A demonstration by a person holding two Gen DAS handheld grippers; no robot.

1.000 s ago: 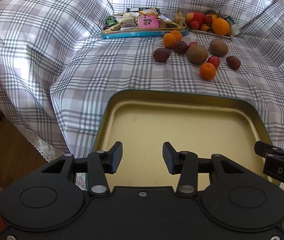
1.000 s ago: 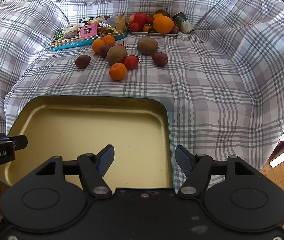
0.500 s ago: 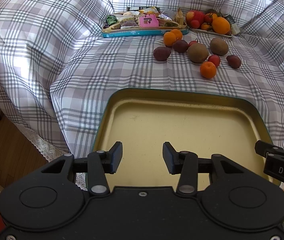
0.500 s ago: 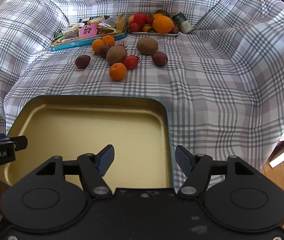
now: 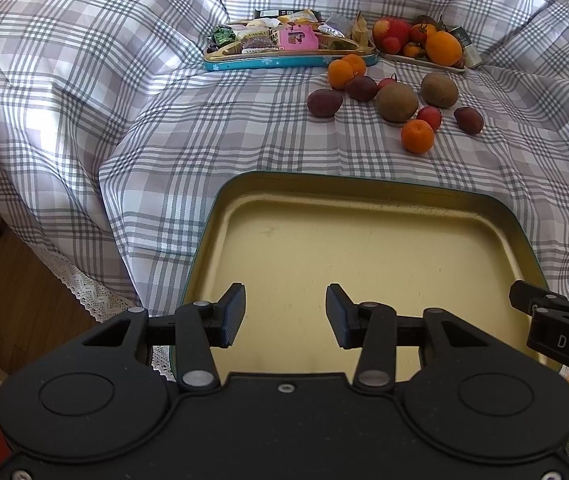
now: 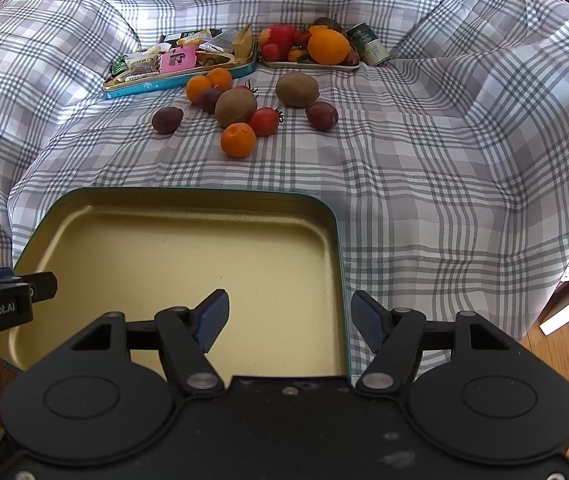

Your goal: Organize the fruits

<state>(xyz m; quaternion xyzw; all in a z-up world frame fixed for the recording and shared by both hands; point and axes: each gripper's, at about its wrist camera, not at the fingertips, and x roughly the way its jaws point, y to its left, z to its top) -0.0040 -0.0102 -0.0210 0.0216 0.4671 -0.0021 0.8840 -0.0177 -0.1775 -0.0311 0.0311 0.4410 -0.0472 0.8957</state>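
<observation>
The left gripper (image 5: 285,316) hangs with its jaws spread, nothing between them, over the near part of a yellow-lined tray (image 5: 364,248) with a teal rim. The right gripper (image 6: 289,320) is spread wider and also holds nothing; its left finger is over the tray floor, its right finger past the tray's right rim, above the checked cloth (image 6: 444,200).

From the left wrist view, loose fruit lies on the cloth at about 1 o'clock, well apart from the tray: a tangerine (image 5: 417,136) nearest, a small red tomato (image 5: 429,117) just beyond it, two brown kiwis (image 5: 397,102), dark plums (image 5: 324,102) and two more oranges (image 5: 340,73). Further off at 12 o'clock sits a blue tin of snacks (image 5: 284,46), and at 1 o'clock a white plate of fruit (image 5: 424,42).
</observation>
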